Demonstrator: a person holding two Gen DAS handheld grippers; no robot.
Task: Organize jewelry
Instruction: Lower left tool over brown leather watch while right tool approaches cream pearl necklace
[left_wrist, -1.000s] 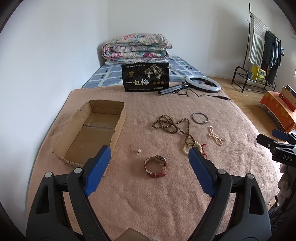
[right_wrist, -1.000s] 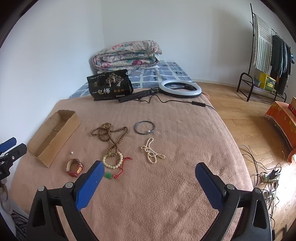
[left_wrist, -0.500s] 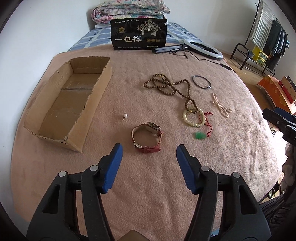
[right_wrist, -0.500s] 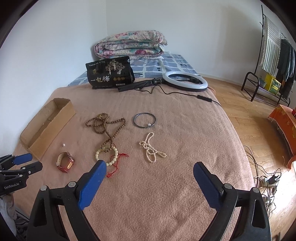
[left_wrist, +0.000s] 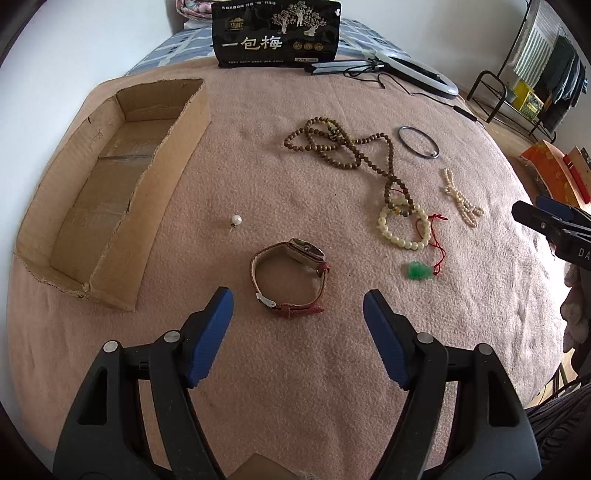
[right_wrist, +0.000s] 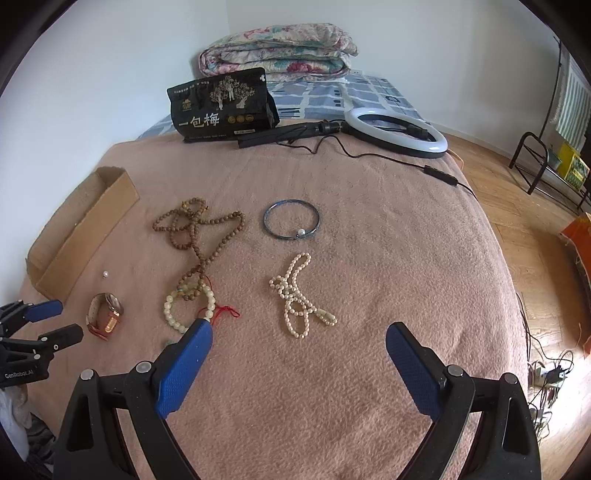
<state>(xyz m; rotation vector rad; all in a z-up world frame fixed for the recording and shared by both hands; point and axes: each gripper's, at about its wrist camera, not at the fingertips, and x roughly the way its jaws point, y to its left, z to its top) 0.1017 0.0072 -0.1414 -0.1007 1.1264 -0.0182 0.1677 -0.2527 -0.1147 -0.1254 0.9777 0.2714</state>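
Observation:
Jewelry lies on a pink blanket. A red-strapped watch (left_wrist: 291, 275) (right_wrist: 105, 314) sits just ahead of my left gripper (left_wrist: 298, 304), whose jaws are opening with nothing between them. A loose pearl (left_wrist: 236, 220) lies beside an open cardboard box (left_wrist: 107, 184) (right_wrist: 81, 229). Right of the watch are a cream bead bracelet (left_wrist: 402, 227) (right_wrist: 188, 306), a green pendant (left_wrist: 419, 271) on red cord, a brown bead necklace (left_wrist: 343, 147) (right_wrist: 199, 236), a dark bangle (left_wrist: 419, 142) (right_wrist: 291, 223) and a pearl strand (left_wrist: 461, 203) (right_wrist: 299, 299). My right gripper (right_wrist: 297, 341) hangs open and empty near the pearl strand.
A black snack bag (right_wrist: 221, 107) and a ring light (right_wrist: 397, 131) with its cable lie at the far end of the blanket. Folded quilts (right_wrist: 277, 51) rest on the bed behind. A clothes rack (left_wrist: 532, 74) and wood floor (right_wrist: 535, 229) are to the right.
Both grippers have sunk toward the blanket and tilted downward. The left one narrowed, then widened again, and now sits close over the watch. The right one has come nearer the pearl strand.

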